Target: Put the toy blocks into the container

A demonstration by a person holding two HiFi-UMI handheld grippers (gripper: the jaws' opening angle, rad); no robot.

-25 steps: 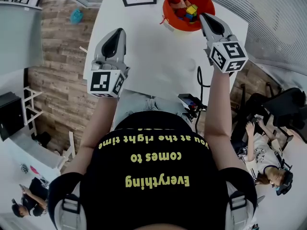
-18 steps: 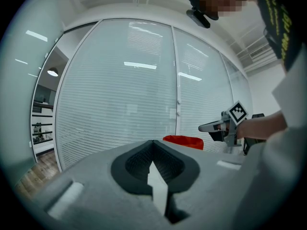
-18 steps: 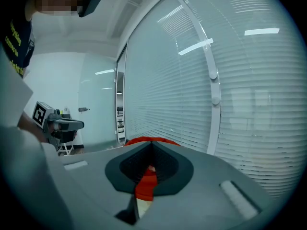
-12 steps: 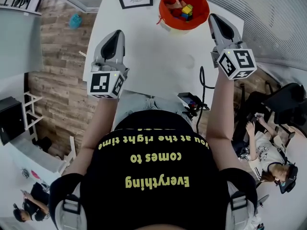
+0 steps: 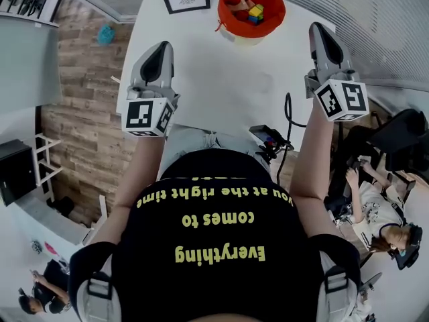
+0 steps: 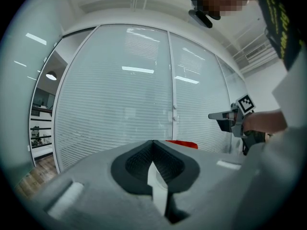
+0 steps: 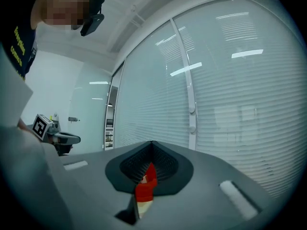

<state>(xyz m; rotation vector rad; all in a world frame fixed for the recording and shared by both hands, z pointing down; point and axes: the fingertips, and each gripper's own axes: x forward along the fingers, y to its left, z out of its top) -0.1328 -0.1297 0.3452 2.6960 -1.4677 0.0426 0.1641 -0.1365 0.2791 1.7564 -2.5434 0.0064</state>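
Red container holds the toy blocks; we see none left on the table. Left gripper and right gripper both pressed together, empty. Task looks finished.

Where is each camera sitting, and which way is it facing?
Head view: on the person's head, looking steeply down at white table and red container; shows shirt, arms, left hand-held gripper, right hand-held gripper.
Left gripper view: on the left hand-held gripper, facing level toward window blinds; right hand-held gripper at right.
Right gripper view: on the right hand-held gripper, facing the blinds; left hand-held gripper at left.
Shared: each gripper view catches the other; head and left gripper views show the container.
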